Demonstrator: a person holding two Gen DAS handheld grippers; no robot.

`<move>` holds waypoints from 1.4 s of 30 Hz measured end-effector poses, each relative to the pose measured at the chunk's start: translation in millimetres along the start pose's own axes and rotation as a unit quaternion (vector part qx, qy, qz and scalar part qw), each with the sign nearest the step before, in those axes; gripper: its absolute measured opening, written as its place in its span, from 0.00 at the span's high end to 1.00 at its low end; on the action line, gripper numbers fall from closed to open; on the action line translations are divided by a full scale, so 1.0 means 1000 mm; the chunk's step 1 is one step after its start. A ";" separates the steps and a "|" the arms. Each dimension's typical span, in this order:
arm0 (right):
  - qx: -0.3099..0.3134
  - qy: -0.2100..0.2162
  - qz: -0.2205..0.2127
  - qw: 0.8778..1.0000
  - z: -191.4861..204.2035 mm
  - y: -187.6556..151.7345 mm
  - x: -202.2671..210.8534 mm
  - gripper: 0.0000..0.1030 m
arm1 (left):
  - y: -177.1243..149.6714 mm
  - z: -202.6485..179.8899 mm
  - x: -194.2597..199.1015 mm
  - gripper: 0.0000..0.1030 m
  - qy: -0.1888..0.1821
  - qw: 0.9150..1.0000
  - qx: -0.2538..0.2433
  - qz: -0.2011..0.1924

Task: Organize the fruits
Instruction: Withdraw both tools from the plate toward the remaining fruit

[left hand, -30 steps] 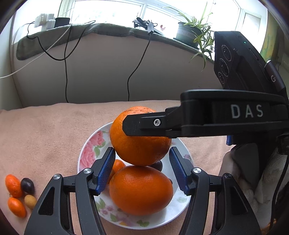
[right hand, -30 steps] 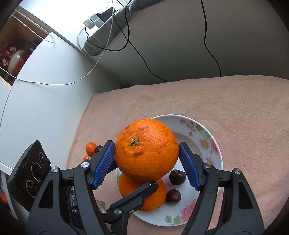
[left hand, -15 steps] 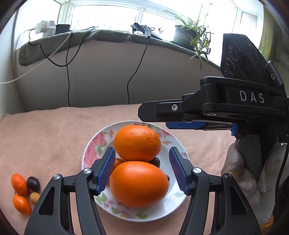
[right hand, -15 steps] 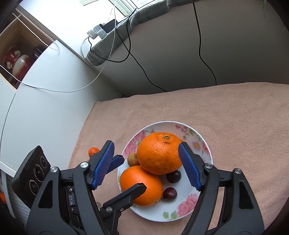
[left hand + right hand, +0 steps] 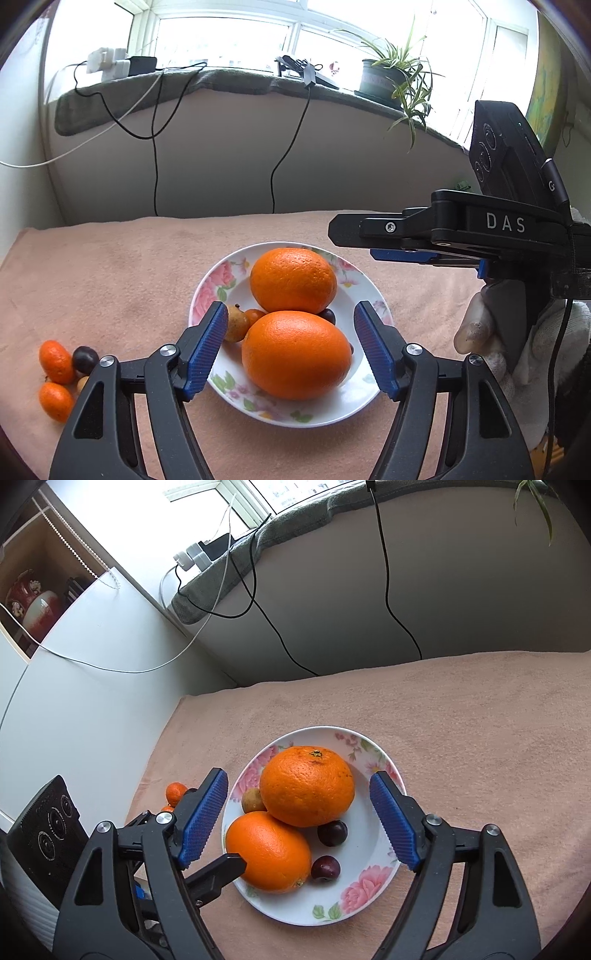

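Observation:
A floral plate (image 5: 354, 402) (image 5: 373, 871) on the pink cloth holds two large oranges: a far one (image 5: 293, 280) (image 5: 306, 786) and a near one (image 5: 295, 356) (image 5: 267, 851). Beside them lie two dark cherries (image 5: 331, 833), a small yellow-brown fruit (image 5: 235, 322) (image 5: 252, 799) and a small orange fruit (image 5: 255, 316). My left gripper (image 5: 291, 349) is open and empty above the plate's near side. My right gripper (image 5: 299, 819) is open and empty above the plate; it also shows in the left wrist view (image 5: 399, 243) at the right.
Several small fruits, kumquats (image 5: 55, 362) and a dark cherry (image 5: 85, 360), lie on the cloth left of the plate. Behind is a wall with hanging cables (image 5: 277, 162) and a sill with a potted plant (image 5: 391, 81). A white cabinet (image 5: 74, 709) stands at the left.
My right gripper let go of the far orange onto the plate, then rose and drew back to the right. The left gripper pulled back slightly.

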State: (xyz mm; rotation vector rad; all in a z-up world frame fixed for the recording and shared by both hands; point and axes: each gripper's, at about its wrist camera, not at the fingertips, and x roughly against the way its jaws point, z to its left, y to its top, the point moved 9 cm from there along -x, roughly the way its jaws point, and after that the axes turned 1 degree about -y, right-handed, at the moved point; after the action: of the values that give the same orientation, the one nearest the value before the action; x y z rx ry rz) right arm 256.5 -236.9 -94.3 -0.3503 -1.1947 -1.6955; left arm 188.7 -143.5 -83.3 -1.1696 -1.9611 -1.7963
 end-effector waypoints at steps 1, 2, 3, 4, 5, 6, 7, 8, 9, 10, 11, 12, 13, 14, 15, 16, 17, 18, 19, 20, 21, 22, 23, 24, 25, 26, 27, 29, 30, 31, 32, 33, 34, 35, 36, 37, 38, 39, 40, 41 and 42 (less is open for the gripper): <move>-0.004 0.000 -0.002 1.000 -0.002 -0.001 0.001 0.20 | -0.001 0.001 0.002 0.31 0.000 1.000 -0.001 -0.001; -0.009 0.001 -0.004 1.000 -0.004 -0.002 0.002 0.18 | -0.002 0.002 0.004 0.31 0.001 1.000 -0.001 -0.001; -0.014 0.002 -0.008 1.000 -0.006 -0.002 0.004 0.15 | -0.002 0.002 0.006 0.31 0.002 1.000 -0.001 -0.003; -0.017 0.000 -0.012 1.000 -0.008 -0.003 0.005 0.14 | -0.002 0.003 0.008 0.31 0.002 1.000 -0.001 -0.005; -0.021 -0.001 -0.017 1.000 -0.010 -0.003 0.006 0.12 | -0.002 0.003 0.010 0.31 0.003 1.000 -0.001 -0.006; -0.022 0.000 -0.020 1.000 -0.010 -0.004 0.007 0.12 | -0.002 0.004 0.012 0.31 0.004 1.000 0.000 -0.008; -0.022 0.001 -0.022 1.000 -0.011 -0.005 0.008 0.12 | -0.003 0.005 0.014 0.31 0.004 1.000 0.000 -0.010; -0.022 0.001 -0.023 0.999 -0.011 -0.005 0.008 0.11 | -0.003 0.006 0.016 0.31 0.005 1.000 0.000 -0.011; -0.021 0.001 -0.027 0.999 -0.011 -0.006 0.009 0.09 | -0.003 0.007 0.018 0.31 0.007 1.000 0.000 -0.012; -0.019 0.000 -0.032 0.999 -0.011 -0.006 0.011 0.06 | -0.003 0.008 0.020 0.31 0.009 1.000 -0.001 -0.013; -0.018 -0.001 -0.036 0.999 -0.010 -0.006 0.011 0.01 | -0.003 0.009 0.021 0.31 0.010 1.000 -0.001 -0.014; -0.015 -0.002 -0.041 0.999 -0.009 -0.006 0.013 0.00 | -0.004 0.011 0.024 0.31 0.012 1.000 -0.001 -0.016; -0.011 -0.003 -0.043 0.999 -0.008 -0.007 0.013 0.00 | -0.005 0.012 0.026 0.31 0.013 1.000 0.000 -0.017; -0.007 -0.005 -0.044 0.999 -0.007 -0.008 0.014 0.00 | -0.006 0.014 0.028 0.31 0.013 1.000 0.002 -0.017; -0.002 -0.008 -0.046 0.999 -0.006 -0.010 0.016 0.00 | -0.008 0.015 0.030 0.31 0.015 1.000 0.003 -0.018; 0.002 -0.013 -0.048 0.999 -0.005 -0.011 0.016 0.00 | -0.009 0.017 0.031 0.31 0.017 1.000 0.005 -0.019; 0.006 -0.017 -0.048 0.999 -0.004 -0.012 0.016 0.00 | -0.010 0.019 0.033 0.31 0.020 1.000 0.005 -0.020; 0.008 -0.021 -0.049 0.999 -0.003 -0.014 0.016 0.00 | -0.011 0.021 0.035 0.31 0.023 0.999 0.006 -0.021; 0.010 -0.027 -0.050 0.998 -0.003 -0.015 0.016 0.00 | -0.012 0.022 0.037 0.31 0.025 0.999 0.006 -0.022; 0.012 -0.032 -0.052 0.998 -0.002 -0.017 0.016 0.00 | -0.014 0.024 0.039 0.31 0.025 0.999 0.008 -0.023; 0.015 -0.036 -0.053 0.998 -0.001 -0.018 0.016 0.00 | -0.015 0.027 0.042 0.31 0.027 0.999 0.009 -0.024; 0.017 -0.039 -0.054 0.998 0.001 -0.019 0.016 0.00 | -0.016 0.029 0.044 0.31 0.030 0.999 0.011 -0.025; 0.019 -0.041 -0.055 0.997 0.002 -0.021 0.017 0.00 | -0.017 0.032 0.046 0.31 0.032 0.999 0.013 -0.026; 0.022 -0.043 -0.058 0.997 0.005 -0.022 0.018 0.00 | -0.018 0.034 0.048 0.31 0.034 0.999 0.015 -0.028; 0.026 -0.045 -0.061 0.997 0.007 -0.023 0.019 0.00 | -0.019 0.037 0.051 0.31 0.036 0.999 0.017 -0.029; 0.030 -0.049 -0.066 0.996 0.009 -0.024 0.021 0.00 | -0.021 0.040 0.053 0.31 0.037 0.999 0.019 -0.030; 0.035 -0.053 -0.071 0.995 0.012 -0.025 0.023 0.00 | -0.023 0.043 0.056 0.31 0.040 0.998 0.022 -0.031; 0.048 -0.060 -0.076 0.994 0.019 -0.028 0.025 0.00 | -0.026 0.051 0.061 0.31 0.046 0.998 0.031 -0.034; 0.053 -0.061 -0.079 0.994 0.023 -0.030 0.027 0.00 | -0.028 0.054 0.063 0.31 0.048 0.998 0.036 -0.036; 0.058 -0.063 -0.082 0.993 0.026 -0.032 0.028 0.00 | -0.030 0.058 0.067 0.31 0.049 0.997 0.041 -0.040; 0.062 -0.070 -0.086 0.992 0.029 -0.034 0.030 0.00 | -0.032 0.061 0.070 0.31 0.051 0.997 0.043 -0.042; 0.068 -0.077 -0.088 0.991 0.032 -0.036 0.031 0.00 | -0.035 0.065 0.073 0.31 0.055 0.997 0.046 -0.042; 0.074 -0.080 -0.091 0.990 0.036 -0.038 0.032 0.00 | -0.037 0.069 0.075 0.31 0.058 0.996 0.049 -0.042; 0.080 -0.080 -0.094 0.989 0.040 -0.041 0.033 0.00 | -0.040 0.074 0.078 0.31 0.062 0.996 0.051 -0.043; 0.085 -0.080 -0.097 0.988 0.044 -0.044 0.034 0.00 | -0.044 0.078 0.081 0.31 0.065 0.996 0.053 -0.042; 0.090 -0.080 -0.102 0.988 0.049 -0.047 0.035 0.00 | -0.047 0.083 0.084 0.31 0.069 0.995 0.055 -0.042; 0.096 -0.077 -0.106 0.987 0.054 -0.049 0.036 0.00 | -0.051 0.089 0.087 0.31 0.074 0.995 0.059 -0.040; 0.103 -0.073 -0.108 0.986 0.060 -0.052 0.036 0.00 | -0.055 0.095 0.089 0.31 0.078 0.994 0.063 -0.039; 0.108 -0.068 -0.107 0.986 0.065 -0.055 0.035 0.00 | -0.059 0.101 0.091 0.31 0.082 0.994 0.067 -0.037; 0.114 -0.062 -0.106 0.986 0.071 -0.057 0.034 0.00 | -0.062 0.107 0.094 0.31 0.087 0.993 0.071 -0.035; 0.121 -0.054 -0.104 0.986 0.078 -0.060 0.032 0.00 | -0.066 0.112 0.096 0.31 0.090 0.992 0.077 -0.034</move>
State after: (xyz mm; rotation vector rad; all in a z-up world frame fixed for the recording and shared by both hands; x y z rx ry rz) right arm 168.9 -188.2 -67.7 -0.1744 -1.5434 -1.6996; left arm 118.7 1.5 -93.4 -0.8697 -2.0140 -1.6827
